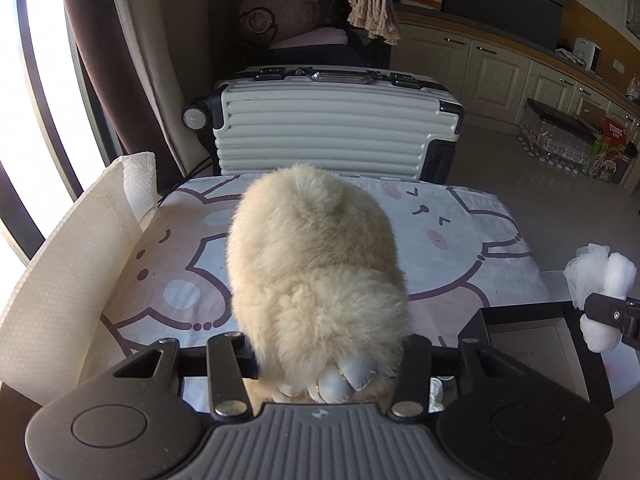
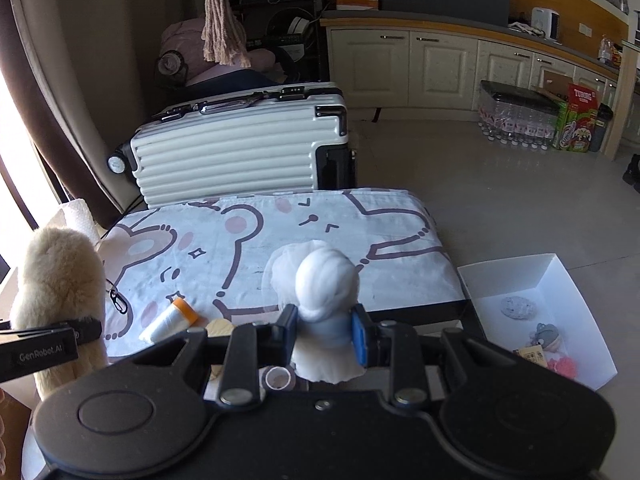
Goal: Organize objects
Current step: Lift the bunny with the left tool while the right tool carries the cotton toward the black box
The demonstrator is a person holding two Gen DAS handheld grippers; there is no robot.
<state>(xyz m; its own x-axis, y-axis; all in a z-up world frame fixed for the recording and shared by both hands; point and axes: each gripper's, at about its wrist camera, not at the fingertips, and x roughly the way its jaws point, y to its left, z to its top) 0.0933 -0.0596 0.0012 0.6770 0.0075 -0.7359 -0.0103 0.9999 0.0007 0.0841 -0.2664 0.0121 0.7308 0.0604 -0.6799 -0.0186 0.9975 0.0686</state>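
Here the left gripper (image 1: 328, 364) is clamping a fluffy cream plush toy (image 1: 316, 272) by its lower end, its jaws closed on the fur, and the toy is standing up above the table covered in a white cloth printed with cartoon bunnies (image 1: 472, 240). The right gripper (image 2: 325, 330) is squeezing a small white doll with a cottony head and pale blue body (image 2: 326, 300) between its blue pads (image 2: 360, 336), holding it above the near edge of the same cloth. A small white bottle with an orange cap (image 2: 170, 320) is lying on the cloth toward the left. An open white cardboard box (image 2: 560, 280) is sitting to the right of the table, holding a few small trinkets. A white ribbed hard-shell suitcase (image 2: 240, 148) is standing at the far side.
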